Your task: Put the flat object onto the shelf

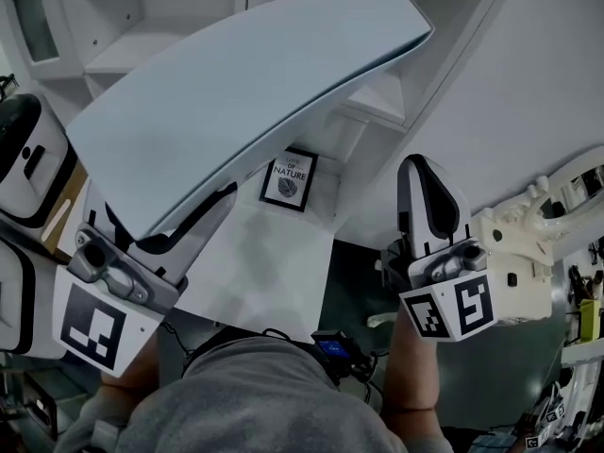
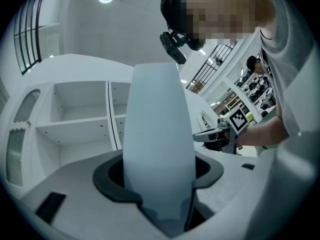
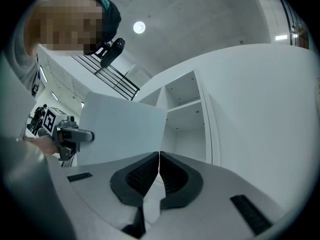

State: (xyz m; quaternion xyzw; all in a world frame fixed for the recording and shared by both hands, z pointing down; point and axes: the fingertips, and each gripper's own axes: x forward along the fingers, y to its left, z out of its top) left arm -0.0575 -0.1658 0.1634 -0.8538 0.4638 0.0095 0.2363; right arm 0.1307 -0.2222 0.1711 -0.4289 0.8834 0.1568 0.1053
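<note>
A large, flat, pale blue board [image 1: 245, 92] slants up across the head view towards the white shelf unit [image 1: 142, 45]. My left gripper [image 1: 175, 229] is shut on the board's lower left edge. In the left gripper view the board [image 2: 157, 134] rises upright between the dark pads [image 2: 107, 181]. Open shelf compartments [image 2: 75, 124] lie behind it. My right gripper [image 1: 427, 173] stands apart to the right of the board. Its ribbed pads [image 3: 142, 176] meet with nothing between them. From the right gripper view, the board [image 3: 120, 129] and the left gripper [image 3: 70, 134] are at the left.
A small framed leaf print [image 1: 289, 179] stands on the white surface [image 1: 274, 262] under the board. Shelf bays [image 3: 185, 109] open ahead of the right gripper beside a broad white wall [image 3: 265, 109]. White equipment [image 1: 528, 243] sits at the right and a white appliance [image 1: 28, 159] at the left.
</note>
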